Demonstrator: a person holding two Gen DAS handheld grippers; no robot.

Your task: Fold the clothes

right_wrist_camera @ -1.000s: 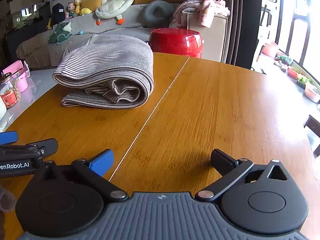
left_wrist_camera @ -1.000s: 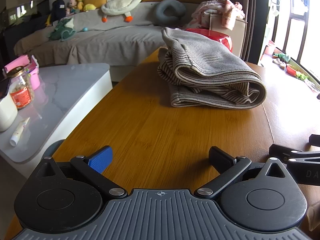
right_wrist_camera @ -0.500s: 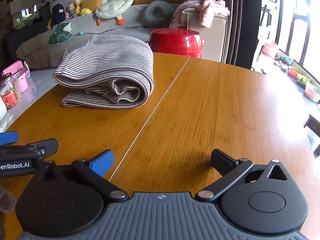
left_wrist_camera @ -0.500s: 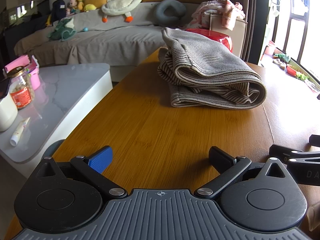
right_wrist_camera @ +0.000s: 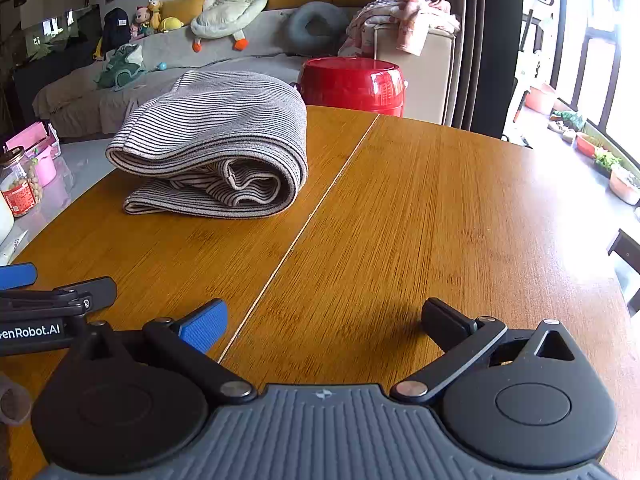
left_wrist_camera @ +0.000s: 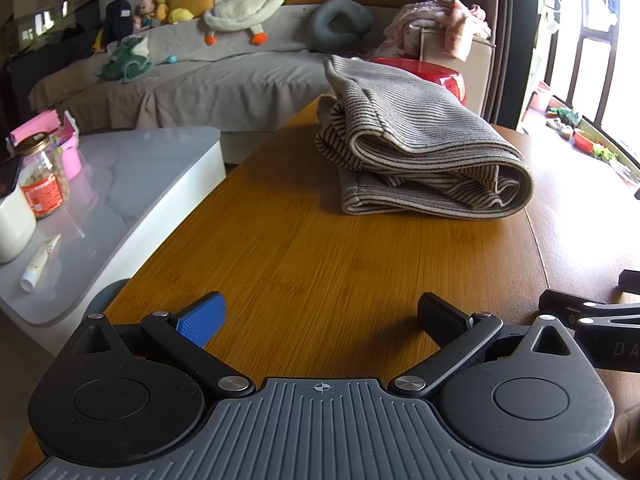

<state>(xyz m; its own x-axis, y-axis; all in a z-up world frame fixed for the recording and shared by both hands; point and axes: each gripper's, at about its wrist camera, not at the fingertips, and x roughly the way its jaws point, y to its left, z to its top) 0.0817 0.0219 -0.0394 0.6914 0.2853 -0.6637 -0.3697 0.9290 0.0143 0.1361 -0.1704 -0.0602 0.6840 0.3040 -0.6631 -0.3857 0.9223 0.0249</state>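
My left tongs are spread wide, blue pad on one finger and black on the other, nothing between them, pointing level and forward just above the table. My right tongs sit the same way, fingers apart and empty, low and level. The two are side by side and close, each one's tip poking into the edge of the other's view.

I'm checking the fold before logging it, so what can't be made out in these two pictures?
- Far side of the folded grey striped garment: both views, hidden by its own bulk.
- Label on the glass jar with the gold lid: left view, too small.
- Right tongs in the left view: cut off by the right edge.
- Red round drum: base hidden behind the wooden table.
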